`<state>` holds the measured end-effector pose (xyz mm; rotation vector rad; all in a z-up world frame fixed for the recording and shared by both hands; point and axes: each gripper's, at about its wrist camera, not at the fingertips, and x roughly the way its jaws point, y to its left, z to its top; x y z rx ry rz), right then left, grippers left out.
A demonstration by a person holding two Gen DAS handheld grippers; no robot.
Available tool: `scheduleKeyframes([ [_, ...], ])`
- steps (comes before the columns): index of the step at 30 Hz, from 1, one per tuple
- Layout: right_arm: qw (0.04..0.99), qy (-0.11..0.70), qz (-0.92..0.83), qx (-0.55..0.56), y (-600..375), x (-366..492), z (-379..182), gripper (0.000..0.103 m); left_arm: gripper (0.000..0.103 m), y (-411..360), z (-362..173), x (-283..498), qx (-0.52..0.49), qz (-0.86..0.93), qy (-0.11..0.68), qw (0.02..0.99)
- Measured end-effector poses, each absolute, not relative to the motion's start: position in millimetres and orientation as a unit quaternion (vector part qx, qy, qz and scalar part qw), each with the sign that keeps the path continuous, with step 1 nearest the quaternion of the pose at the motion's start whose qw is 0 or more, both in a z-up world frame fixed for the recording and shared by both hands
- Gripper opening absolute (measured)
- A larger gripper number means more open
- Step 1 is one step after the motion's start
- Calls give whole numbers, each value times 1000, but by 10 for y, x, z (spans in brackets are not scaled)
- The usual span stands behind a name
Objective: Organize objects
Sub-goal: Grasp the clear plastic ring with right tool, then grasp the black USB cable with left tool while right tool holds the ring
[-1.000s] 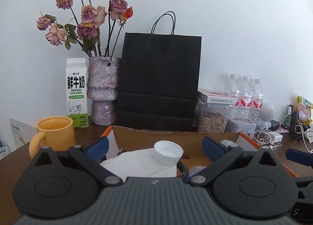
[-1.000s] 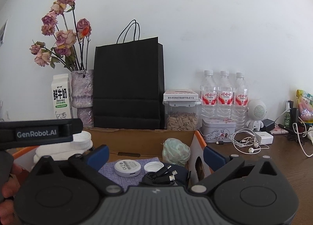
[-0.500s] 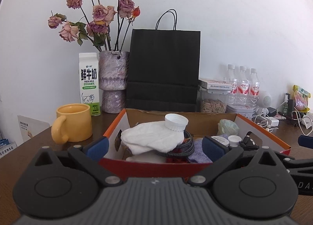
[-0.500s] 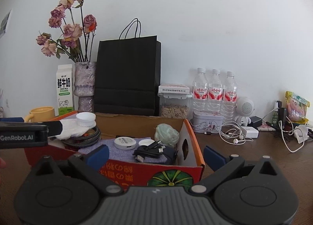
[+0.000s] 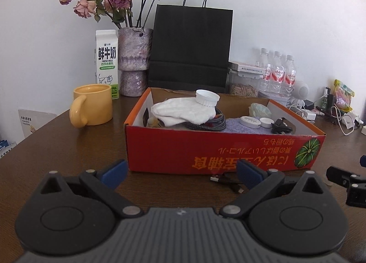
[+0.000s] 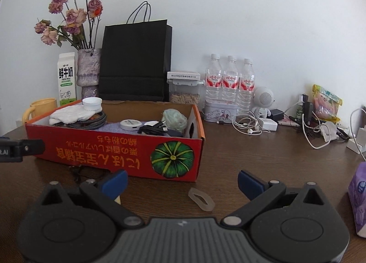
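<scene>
Left wrist view: the left hand-held gripper (image 5: 181, 172) hangs low over the brown worktop (image 5: 68, 148), jaws spread wide and grasping nothing. At 12 o'clock sits the red cardboard box (image 5: 219, 148), the collecting place, already loaded with a white cloth (image 5: 183, 112), a white cap (image 5: 207, 98) on top of it, a coiled cord (image 5: 205, 123) and small round tins (image 5: 250, 122). A loose black cable (image 5: 228, 181) lies on the worktop just in front of the box, near 1 o'clock, probably next to go in. A yellow mug (image 5: 92, 105) stands at 10 o'clock.

Right wrist view: the right hand-held gripper (image 6: 181, 181) is likewise released and empty. A clear rubbery ring (image 6: 201, 199) lies between its fingers at 12 o'clock, untouched. The box is at 11 o'clock; a purple packet (image 6: 358, 196) sits at 3 o'clock.
</scene>
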<state>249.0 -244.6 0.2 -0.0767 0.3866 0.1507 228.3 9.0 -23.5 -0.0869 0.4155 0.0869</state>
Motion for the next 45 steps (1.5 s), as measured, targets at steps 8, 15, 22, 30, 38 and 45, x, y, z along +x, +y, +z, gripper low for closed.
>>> scheduleKeyframes([
  [8, 968, 247, 43, -10, -2608, 2619, -73, 103, 103, 147, -249, 2263, -56, 43, 220, 973],
  [15, 961, 273, 35, -9, -2599, 2696, -126, 101, 103, 126, -243, 2248, -54, 35, 221, 973],
  [22, 941, 337, 34, -6, -2606, 2924, -234, 92, 103, 113, -242, 2225, -52, 29, 221, 973],
  [30, 942, 331, 49, -6, -2600, 3070, -240, 76, 103, 104, -248, 2221, -52, 25, 222, 973],
  [38, 945, 317, 76, -11, -2572, 3106, -187, 7, 103, 105, -261, 2232, -51, 26, 227, 972],
  [45, 962, 247, 114, 37, -2661, 2841, -90, 4, 103, 106, -260, 2234, -51, 25, 226, 972],
])
